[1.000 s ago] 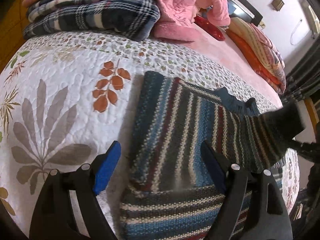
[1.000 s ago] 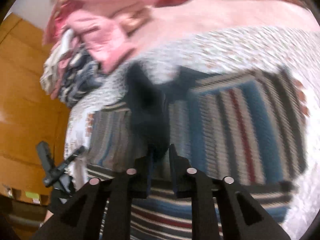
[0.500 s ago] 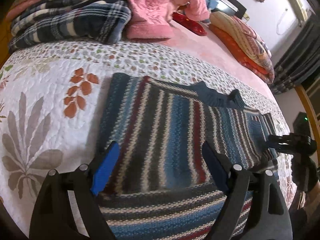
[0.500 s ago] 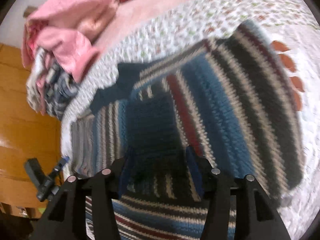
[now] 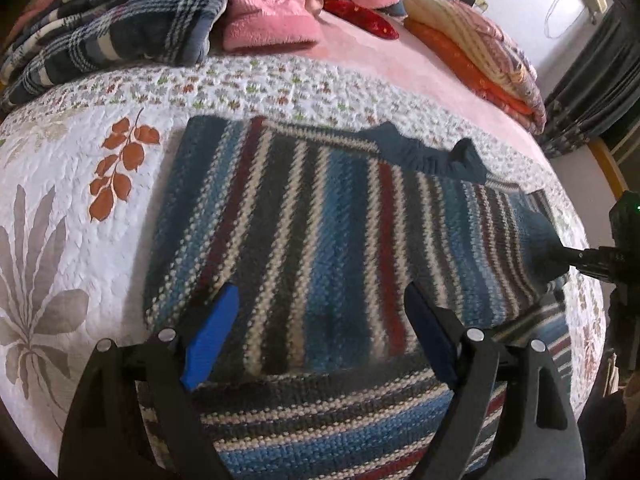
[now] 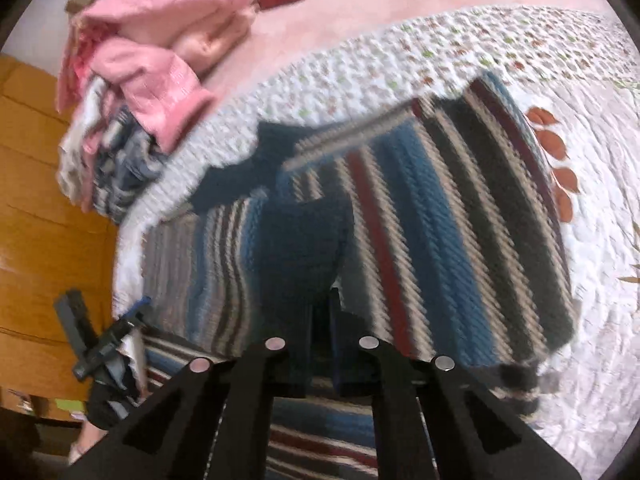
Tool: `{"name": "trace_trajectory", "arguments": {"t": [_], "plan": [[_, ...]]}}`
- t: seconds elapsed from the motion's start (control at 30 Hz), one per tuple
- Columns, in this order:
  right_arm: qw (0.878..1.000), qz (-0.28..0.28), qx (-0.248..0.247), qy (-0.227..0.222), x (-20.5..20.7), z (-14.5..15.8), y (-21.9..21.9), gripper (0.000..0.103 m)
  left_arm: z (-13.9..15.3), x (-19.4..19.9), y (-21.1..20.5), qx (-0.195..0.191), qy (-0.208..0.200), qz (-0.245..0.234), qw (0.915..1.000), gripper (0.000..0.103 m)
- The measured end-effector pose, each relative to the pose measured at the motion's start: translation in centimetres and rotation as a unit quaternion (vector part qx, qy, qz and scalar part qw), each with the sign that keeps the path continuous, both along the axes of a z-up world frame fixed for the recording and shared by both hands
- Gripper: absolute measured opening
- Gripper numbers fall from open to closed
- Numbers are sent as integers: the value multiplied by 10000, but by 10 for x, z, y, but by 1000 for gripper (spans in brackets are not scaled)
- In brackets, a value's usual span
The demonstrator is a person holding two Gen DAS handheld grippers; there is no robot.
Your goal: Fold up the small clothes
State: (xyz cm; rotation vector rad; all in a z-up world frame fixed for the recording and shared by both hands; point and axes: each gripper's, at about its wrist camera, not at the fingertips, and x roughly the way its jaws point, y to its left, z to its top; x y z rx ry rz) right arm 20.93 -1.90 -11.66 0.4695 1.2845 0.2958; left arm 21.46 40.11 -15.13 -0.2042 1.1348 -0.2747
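Bed [image 5: 420, 80]: pink sheet at the far side, covered nearer by a white quilt [image 5: 72, 208] printed with leaves and small flowers.

Far edge of bed: plaid blanket [image 5: 112, 36] heaped at left, pink clothes [image 5: 272, 12] beside it and partly on it, a red cushion [image 5: 360, 20] next, then a stack of orange and striped bedding [image 5: 480, 52] toward the right. Wooden cabinet [image 6: 36, 208] stands past the bed's edge in the right wrist view.

Sweater [image 5: 312, 240]: striped knit in blue, grey, cream and dark red, lying flat on the quilt, dark blue collar [image 5: 424, 156] toward the far side. One striped part lies folded across the body near the front edge. A dark blue cuff [image 6: 304, 248] rests on top of the body.

Left tongs [image 5: 316, 328]: fingers well apart, blue pad [image 5: 210, 336] showing, nothing between them; poised low over the near part of the sweater. Contact with the knit: cannot tell.

Right tongs [image 6: 320, 312]: fingers drawn nearly together, clamped on the cuff's end. In the left wrist view they reach in from the right side [image 5: 560, 258], tips at the dark cuff. Right wrist view is blurred.
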Motion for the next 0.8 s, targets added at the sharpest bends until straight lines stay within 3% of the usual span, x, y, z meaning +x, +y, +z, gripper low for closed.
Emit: {"name": "trace_trajectory", "arguments": {"t": [0.13,0.23,0.33,0.43,0.5,0.6,0.7,0.8], "plan": [[9996,-88,-205,182,3,-25,2,7,-11,-1,-1,111,109,-52,9999,84],[9986,58,-517,69,3,-31,11,8,-13,-2,-5,259,93,-137,9995,84],[9976,204,-656,-93,-1,-16,14,15,-9,-3,-4,202,118,-96,9997,84],[9983,267,-394,-338,-16,15,7,20,6,-15,1,-61,209,-10,9998,84],[9965,492,-496,-466,-33,35,3,36,15,-27,4,-107,384,21,9992,84],[9917,954,-752,-417,-74,60,0,45,29,-65,12,-198,683,-6,9975,84],[9915,1133,-634,-112,-120,66,-8,51,36,-117,19,-296,1031,-66,9942,84],[9916,1197,-455,158,-159,61,-18,53,36,-160,26,-127,1390,-72,9902,84]]}}
